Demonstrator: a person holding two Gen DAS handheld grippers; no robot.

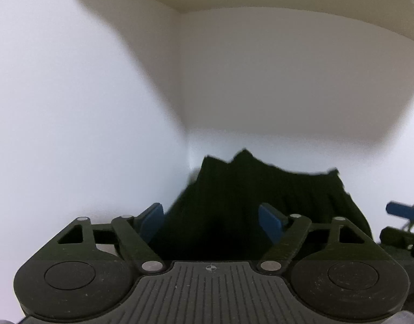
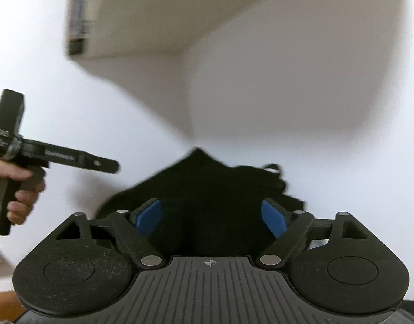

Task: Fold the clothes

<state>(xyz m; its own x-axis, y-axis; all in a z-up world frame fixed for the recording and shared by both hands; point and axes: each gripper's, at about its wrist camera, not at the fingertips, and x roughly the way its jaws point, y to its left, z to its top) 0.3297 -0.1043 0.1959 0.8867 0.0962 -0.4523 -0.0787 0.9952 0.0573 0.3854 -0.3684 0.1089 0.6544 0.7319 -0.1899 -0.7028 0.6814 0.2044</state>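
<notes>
A black ribbed garment (image 1: pixel 250 197) lies bunched on a white surface against a white wall corner. In the left wrist view my left gripper (image 1: pixel 211 222) stands open just before its near edge, blue pads (image 1: pixel 153 221) wide apart with nothing between them. The same dark garment (image 2: pixel 207 189) fills the lower middle of the right wrist view, a strap or loop at its far right. My right gripper (image 2: pixel 211 218) is open over its near part, blue pads (image 2: pixel 273 217) spread. The left gripper's body (image 2: pixel 58 158) shows at the left, held by a hand (image 2: pixel 17 189).
White walls meet in a corner (image 1: pixel 184 81) behind the garment, with an overhanging cabinet or shelf (image 2: pixel 142 16) above. The right gripper's blue-tipped finger (image 1: pixel 401 210) shows at the right edge of the left wrist view. A brown floor patch (image 2: pixel 1 305) lies at lower left.
</notes>
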